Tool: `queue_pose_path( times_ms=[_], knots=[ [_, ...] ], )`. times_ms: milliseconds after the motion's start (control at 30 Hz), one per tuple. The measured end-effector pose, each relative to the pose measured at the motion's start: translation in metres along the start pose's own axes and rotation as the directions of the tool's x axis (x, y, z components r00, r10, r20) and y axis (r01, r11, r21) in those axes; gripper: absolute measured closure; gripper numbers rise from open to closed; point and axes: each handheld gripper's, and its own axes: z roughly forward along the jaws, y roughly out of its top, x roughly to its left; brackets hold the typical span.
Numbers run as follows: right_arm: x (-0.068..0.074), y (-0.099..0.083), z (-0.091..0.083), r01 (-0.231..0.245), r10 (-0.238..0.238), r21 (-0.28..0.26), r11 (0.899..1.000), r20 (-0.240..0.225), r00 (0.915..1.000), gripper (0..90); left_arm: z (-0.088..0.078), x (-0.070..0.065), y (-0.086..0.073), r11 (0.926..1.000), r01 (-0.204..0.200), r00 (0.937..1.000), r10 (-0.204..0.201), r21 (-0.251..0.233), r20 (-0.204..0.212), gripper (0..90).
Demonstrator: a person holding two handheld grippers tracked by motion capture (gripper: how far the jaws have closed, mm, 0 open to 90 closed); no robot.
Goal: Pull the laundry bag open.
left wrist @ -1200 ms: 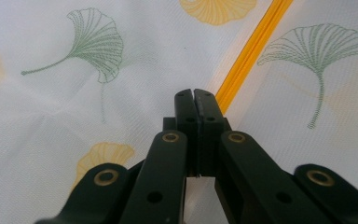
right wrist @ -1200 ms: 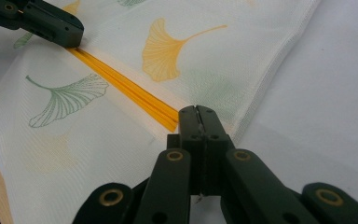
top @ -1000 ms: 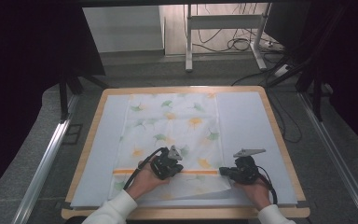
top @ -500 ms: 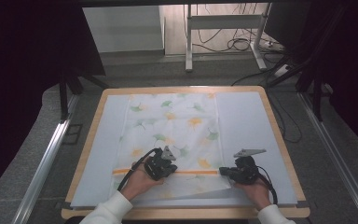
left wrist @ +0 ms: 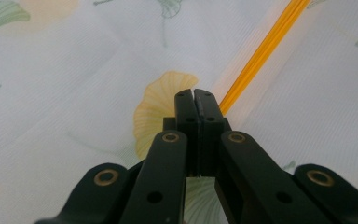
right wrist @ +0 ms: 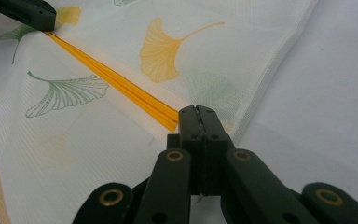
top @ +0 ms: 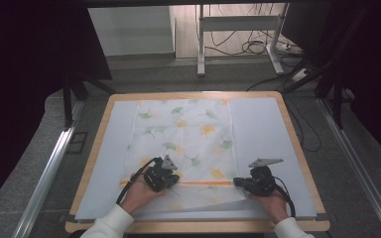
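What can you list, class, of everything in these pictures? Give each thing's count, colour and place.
cloth: one, white with green and yellow ginkgo leaves, spread on the middle of the table, near edge folded over.
orange stripe: one, orange, along the cloth's fold between the two grippers.
mat: one, pale blue-grey, under the cloth.
table: one, light wood rim.
metal stand: one, white, on the floor behind the table.
cables: several, black, on the floor behind.
left gripper: one, black, shut, on the stripe.
right gripper: one, black, shut, at the stripe's right end.
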Motion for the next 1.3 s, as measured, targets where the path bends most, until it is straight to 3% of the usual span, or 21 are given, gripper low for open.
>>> queue_pose_path(
  times_ms=[1100, 1300],
  knots=[
    [0.0, 0.0, 0.0, 0.003, -0.003, 0.001, 1.0, 0.003, 1.0, 89.7, -0.027, 0.026, -0.037, 0.9946, 0.104, 0.9943, -0.104, 0.002, -0.025, 90.0],
    [0.0, 0.0, 0.0, 0.006, -0.006, 0.003, 1.0, 0.003, 1.0, 89.7, -0.029, 0.028, -0.039, 0.994, 0.109, 0.9936, -0.108, 0.009, -0.031, 90.0]
  ],
)
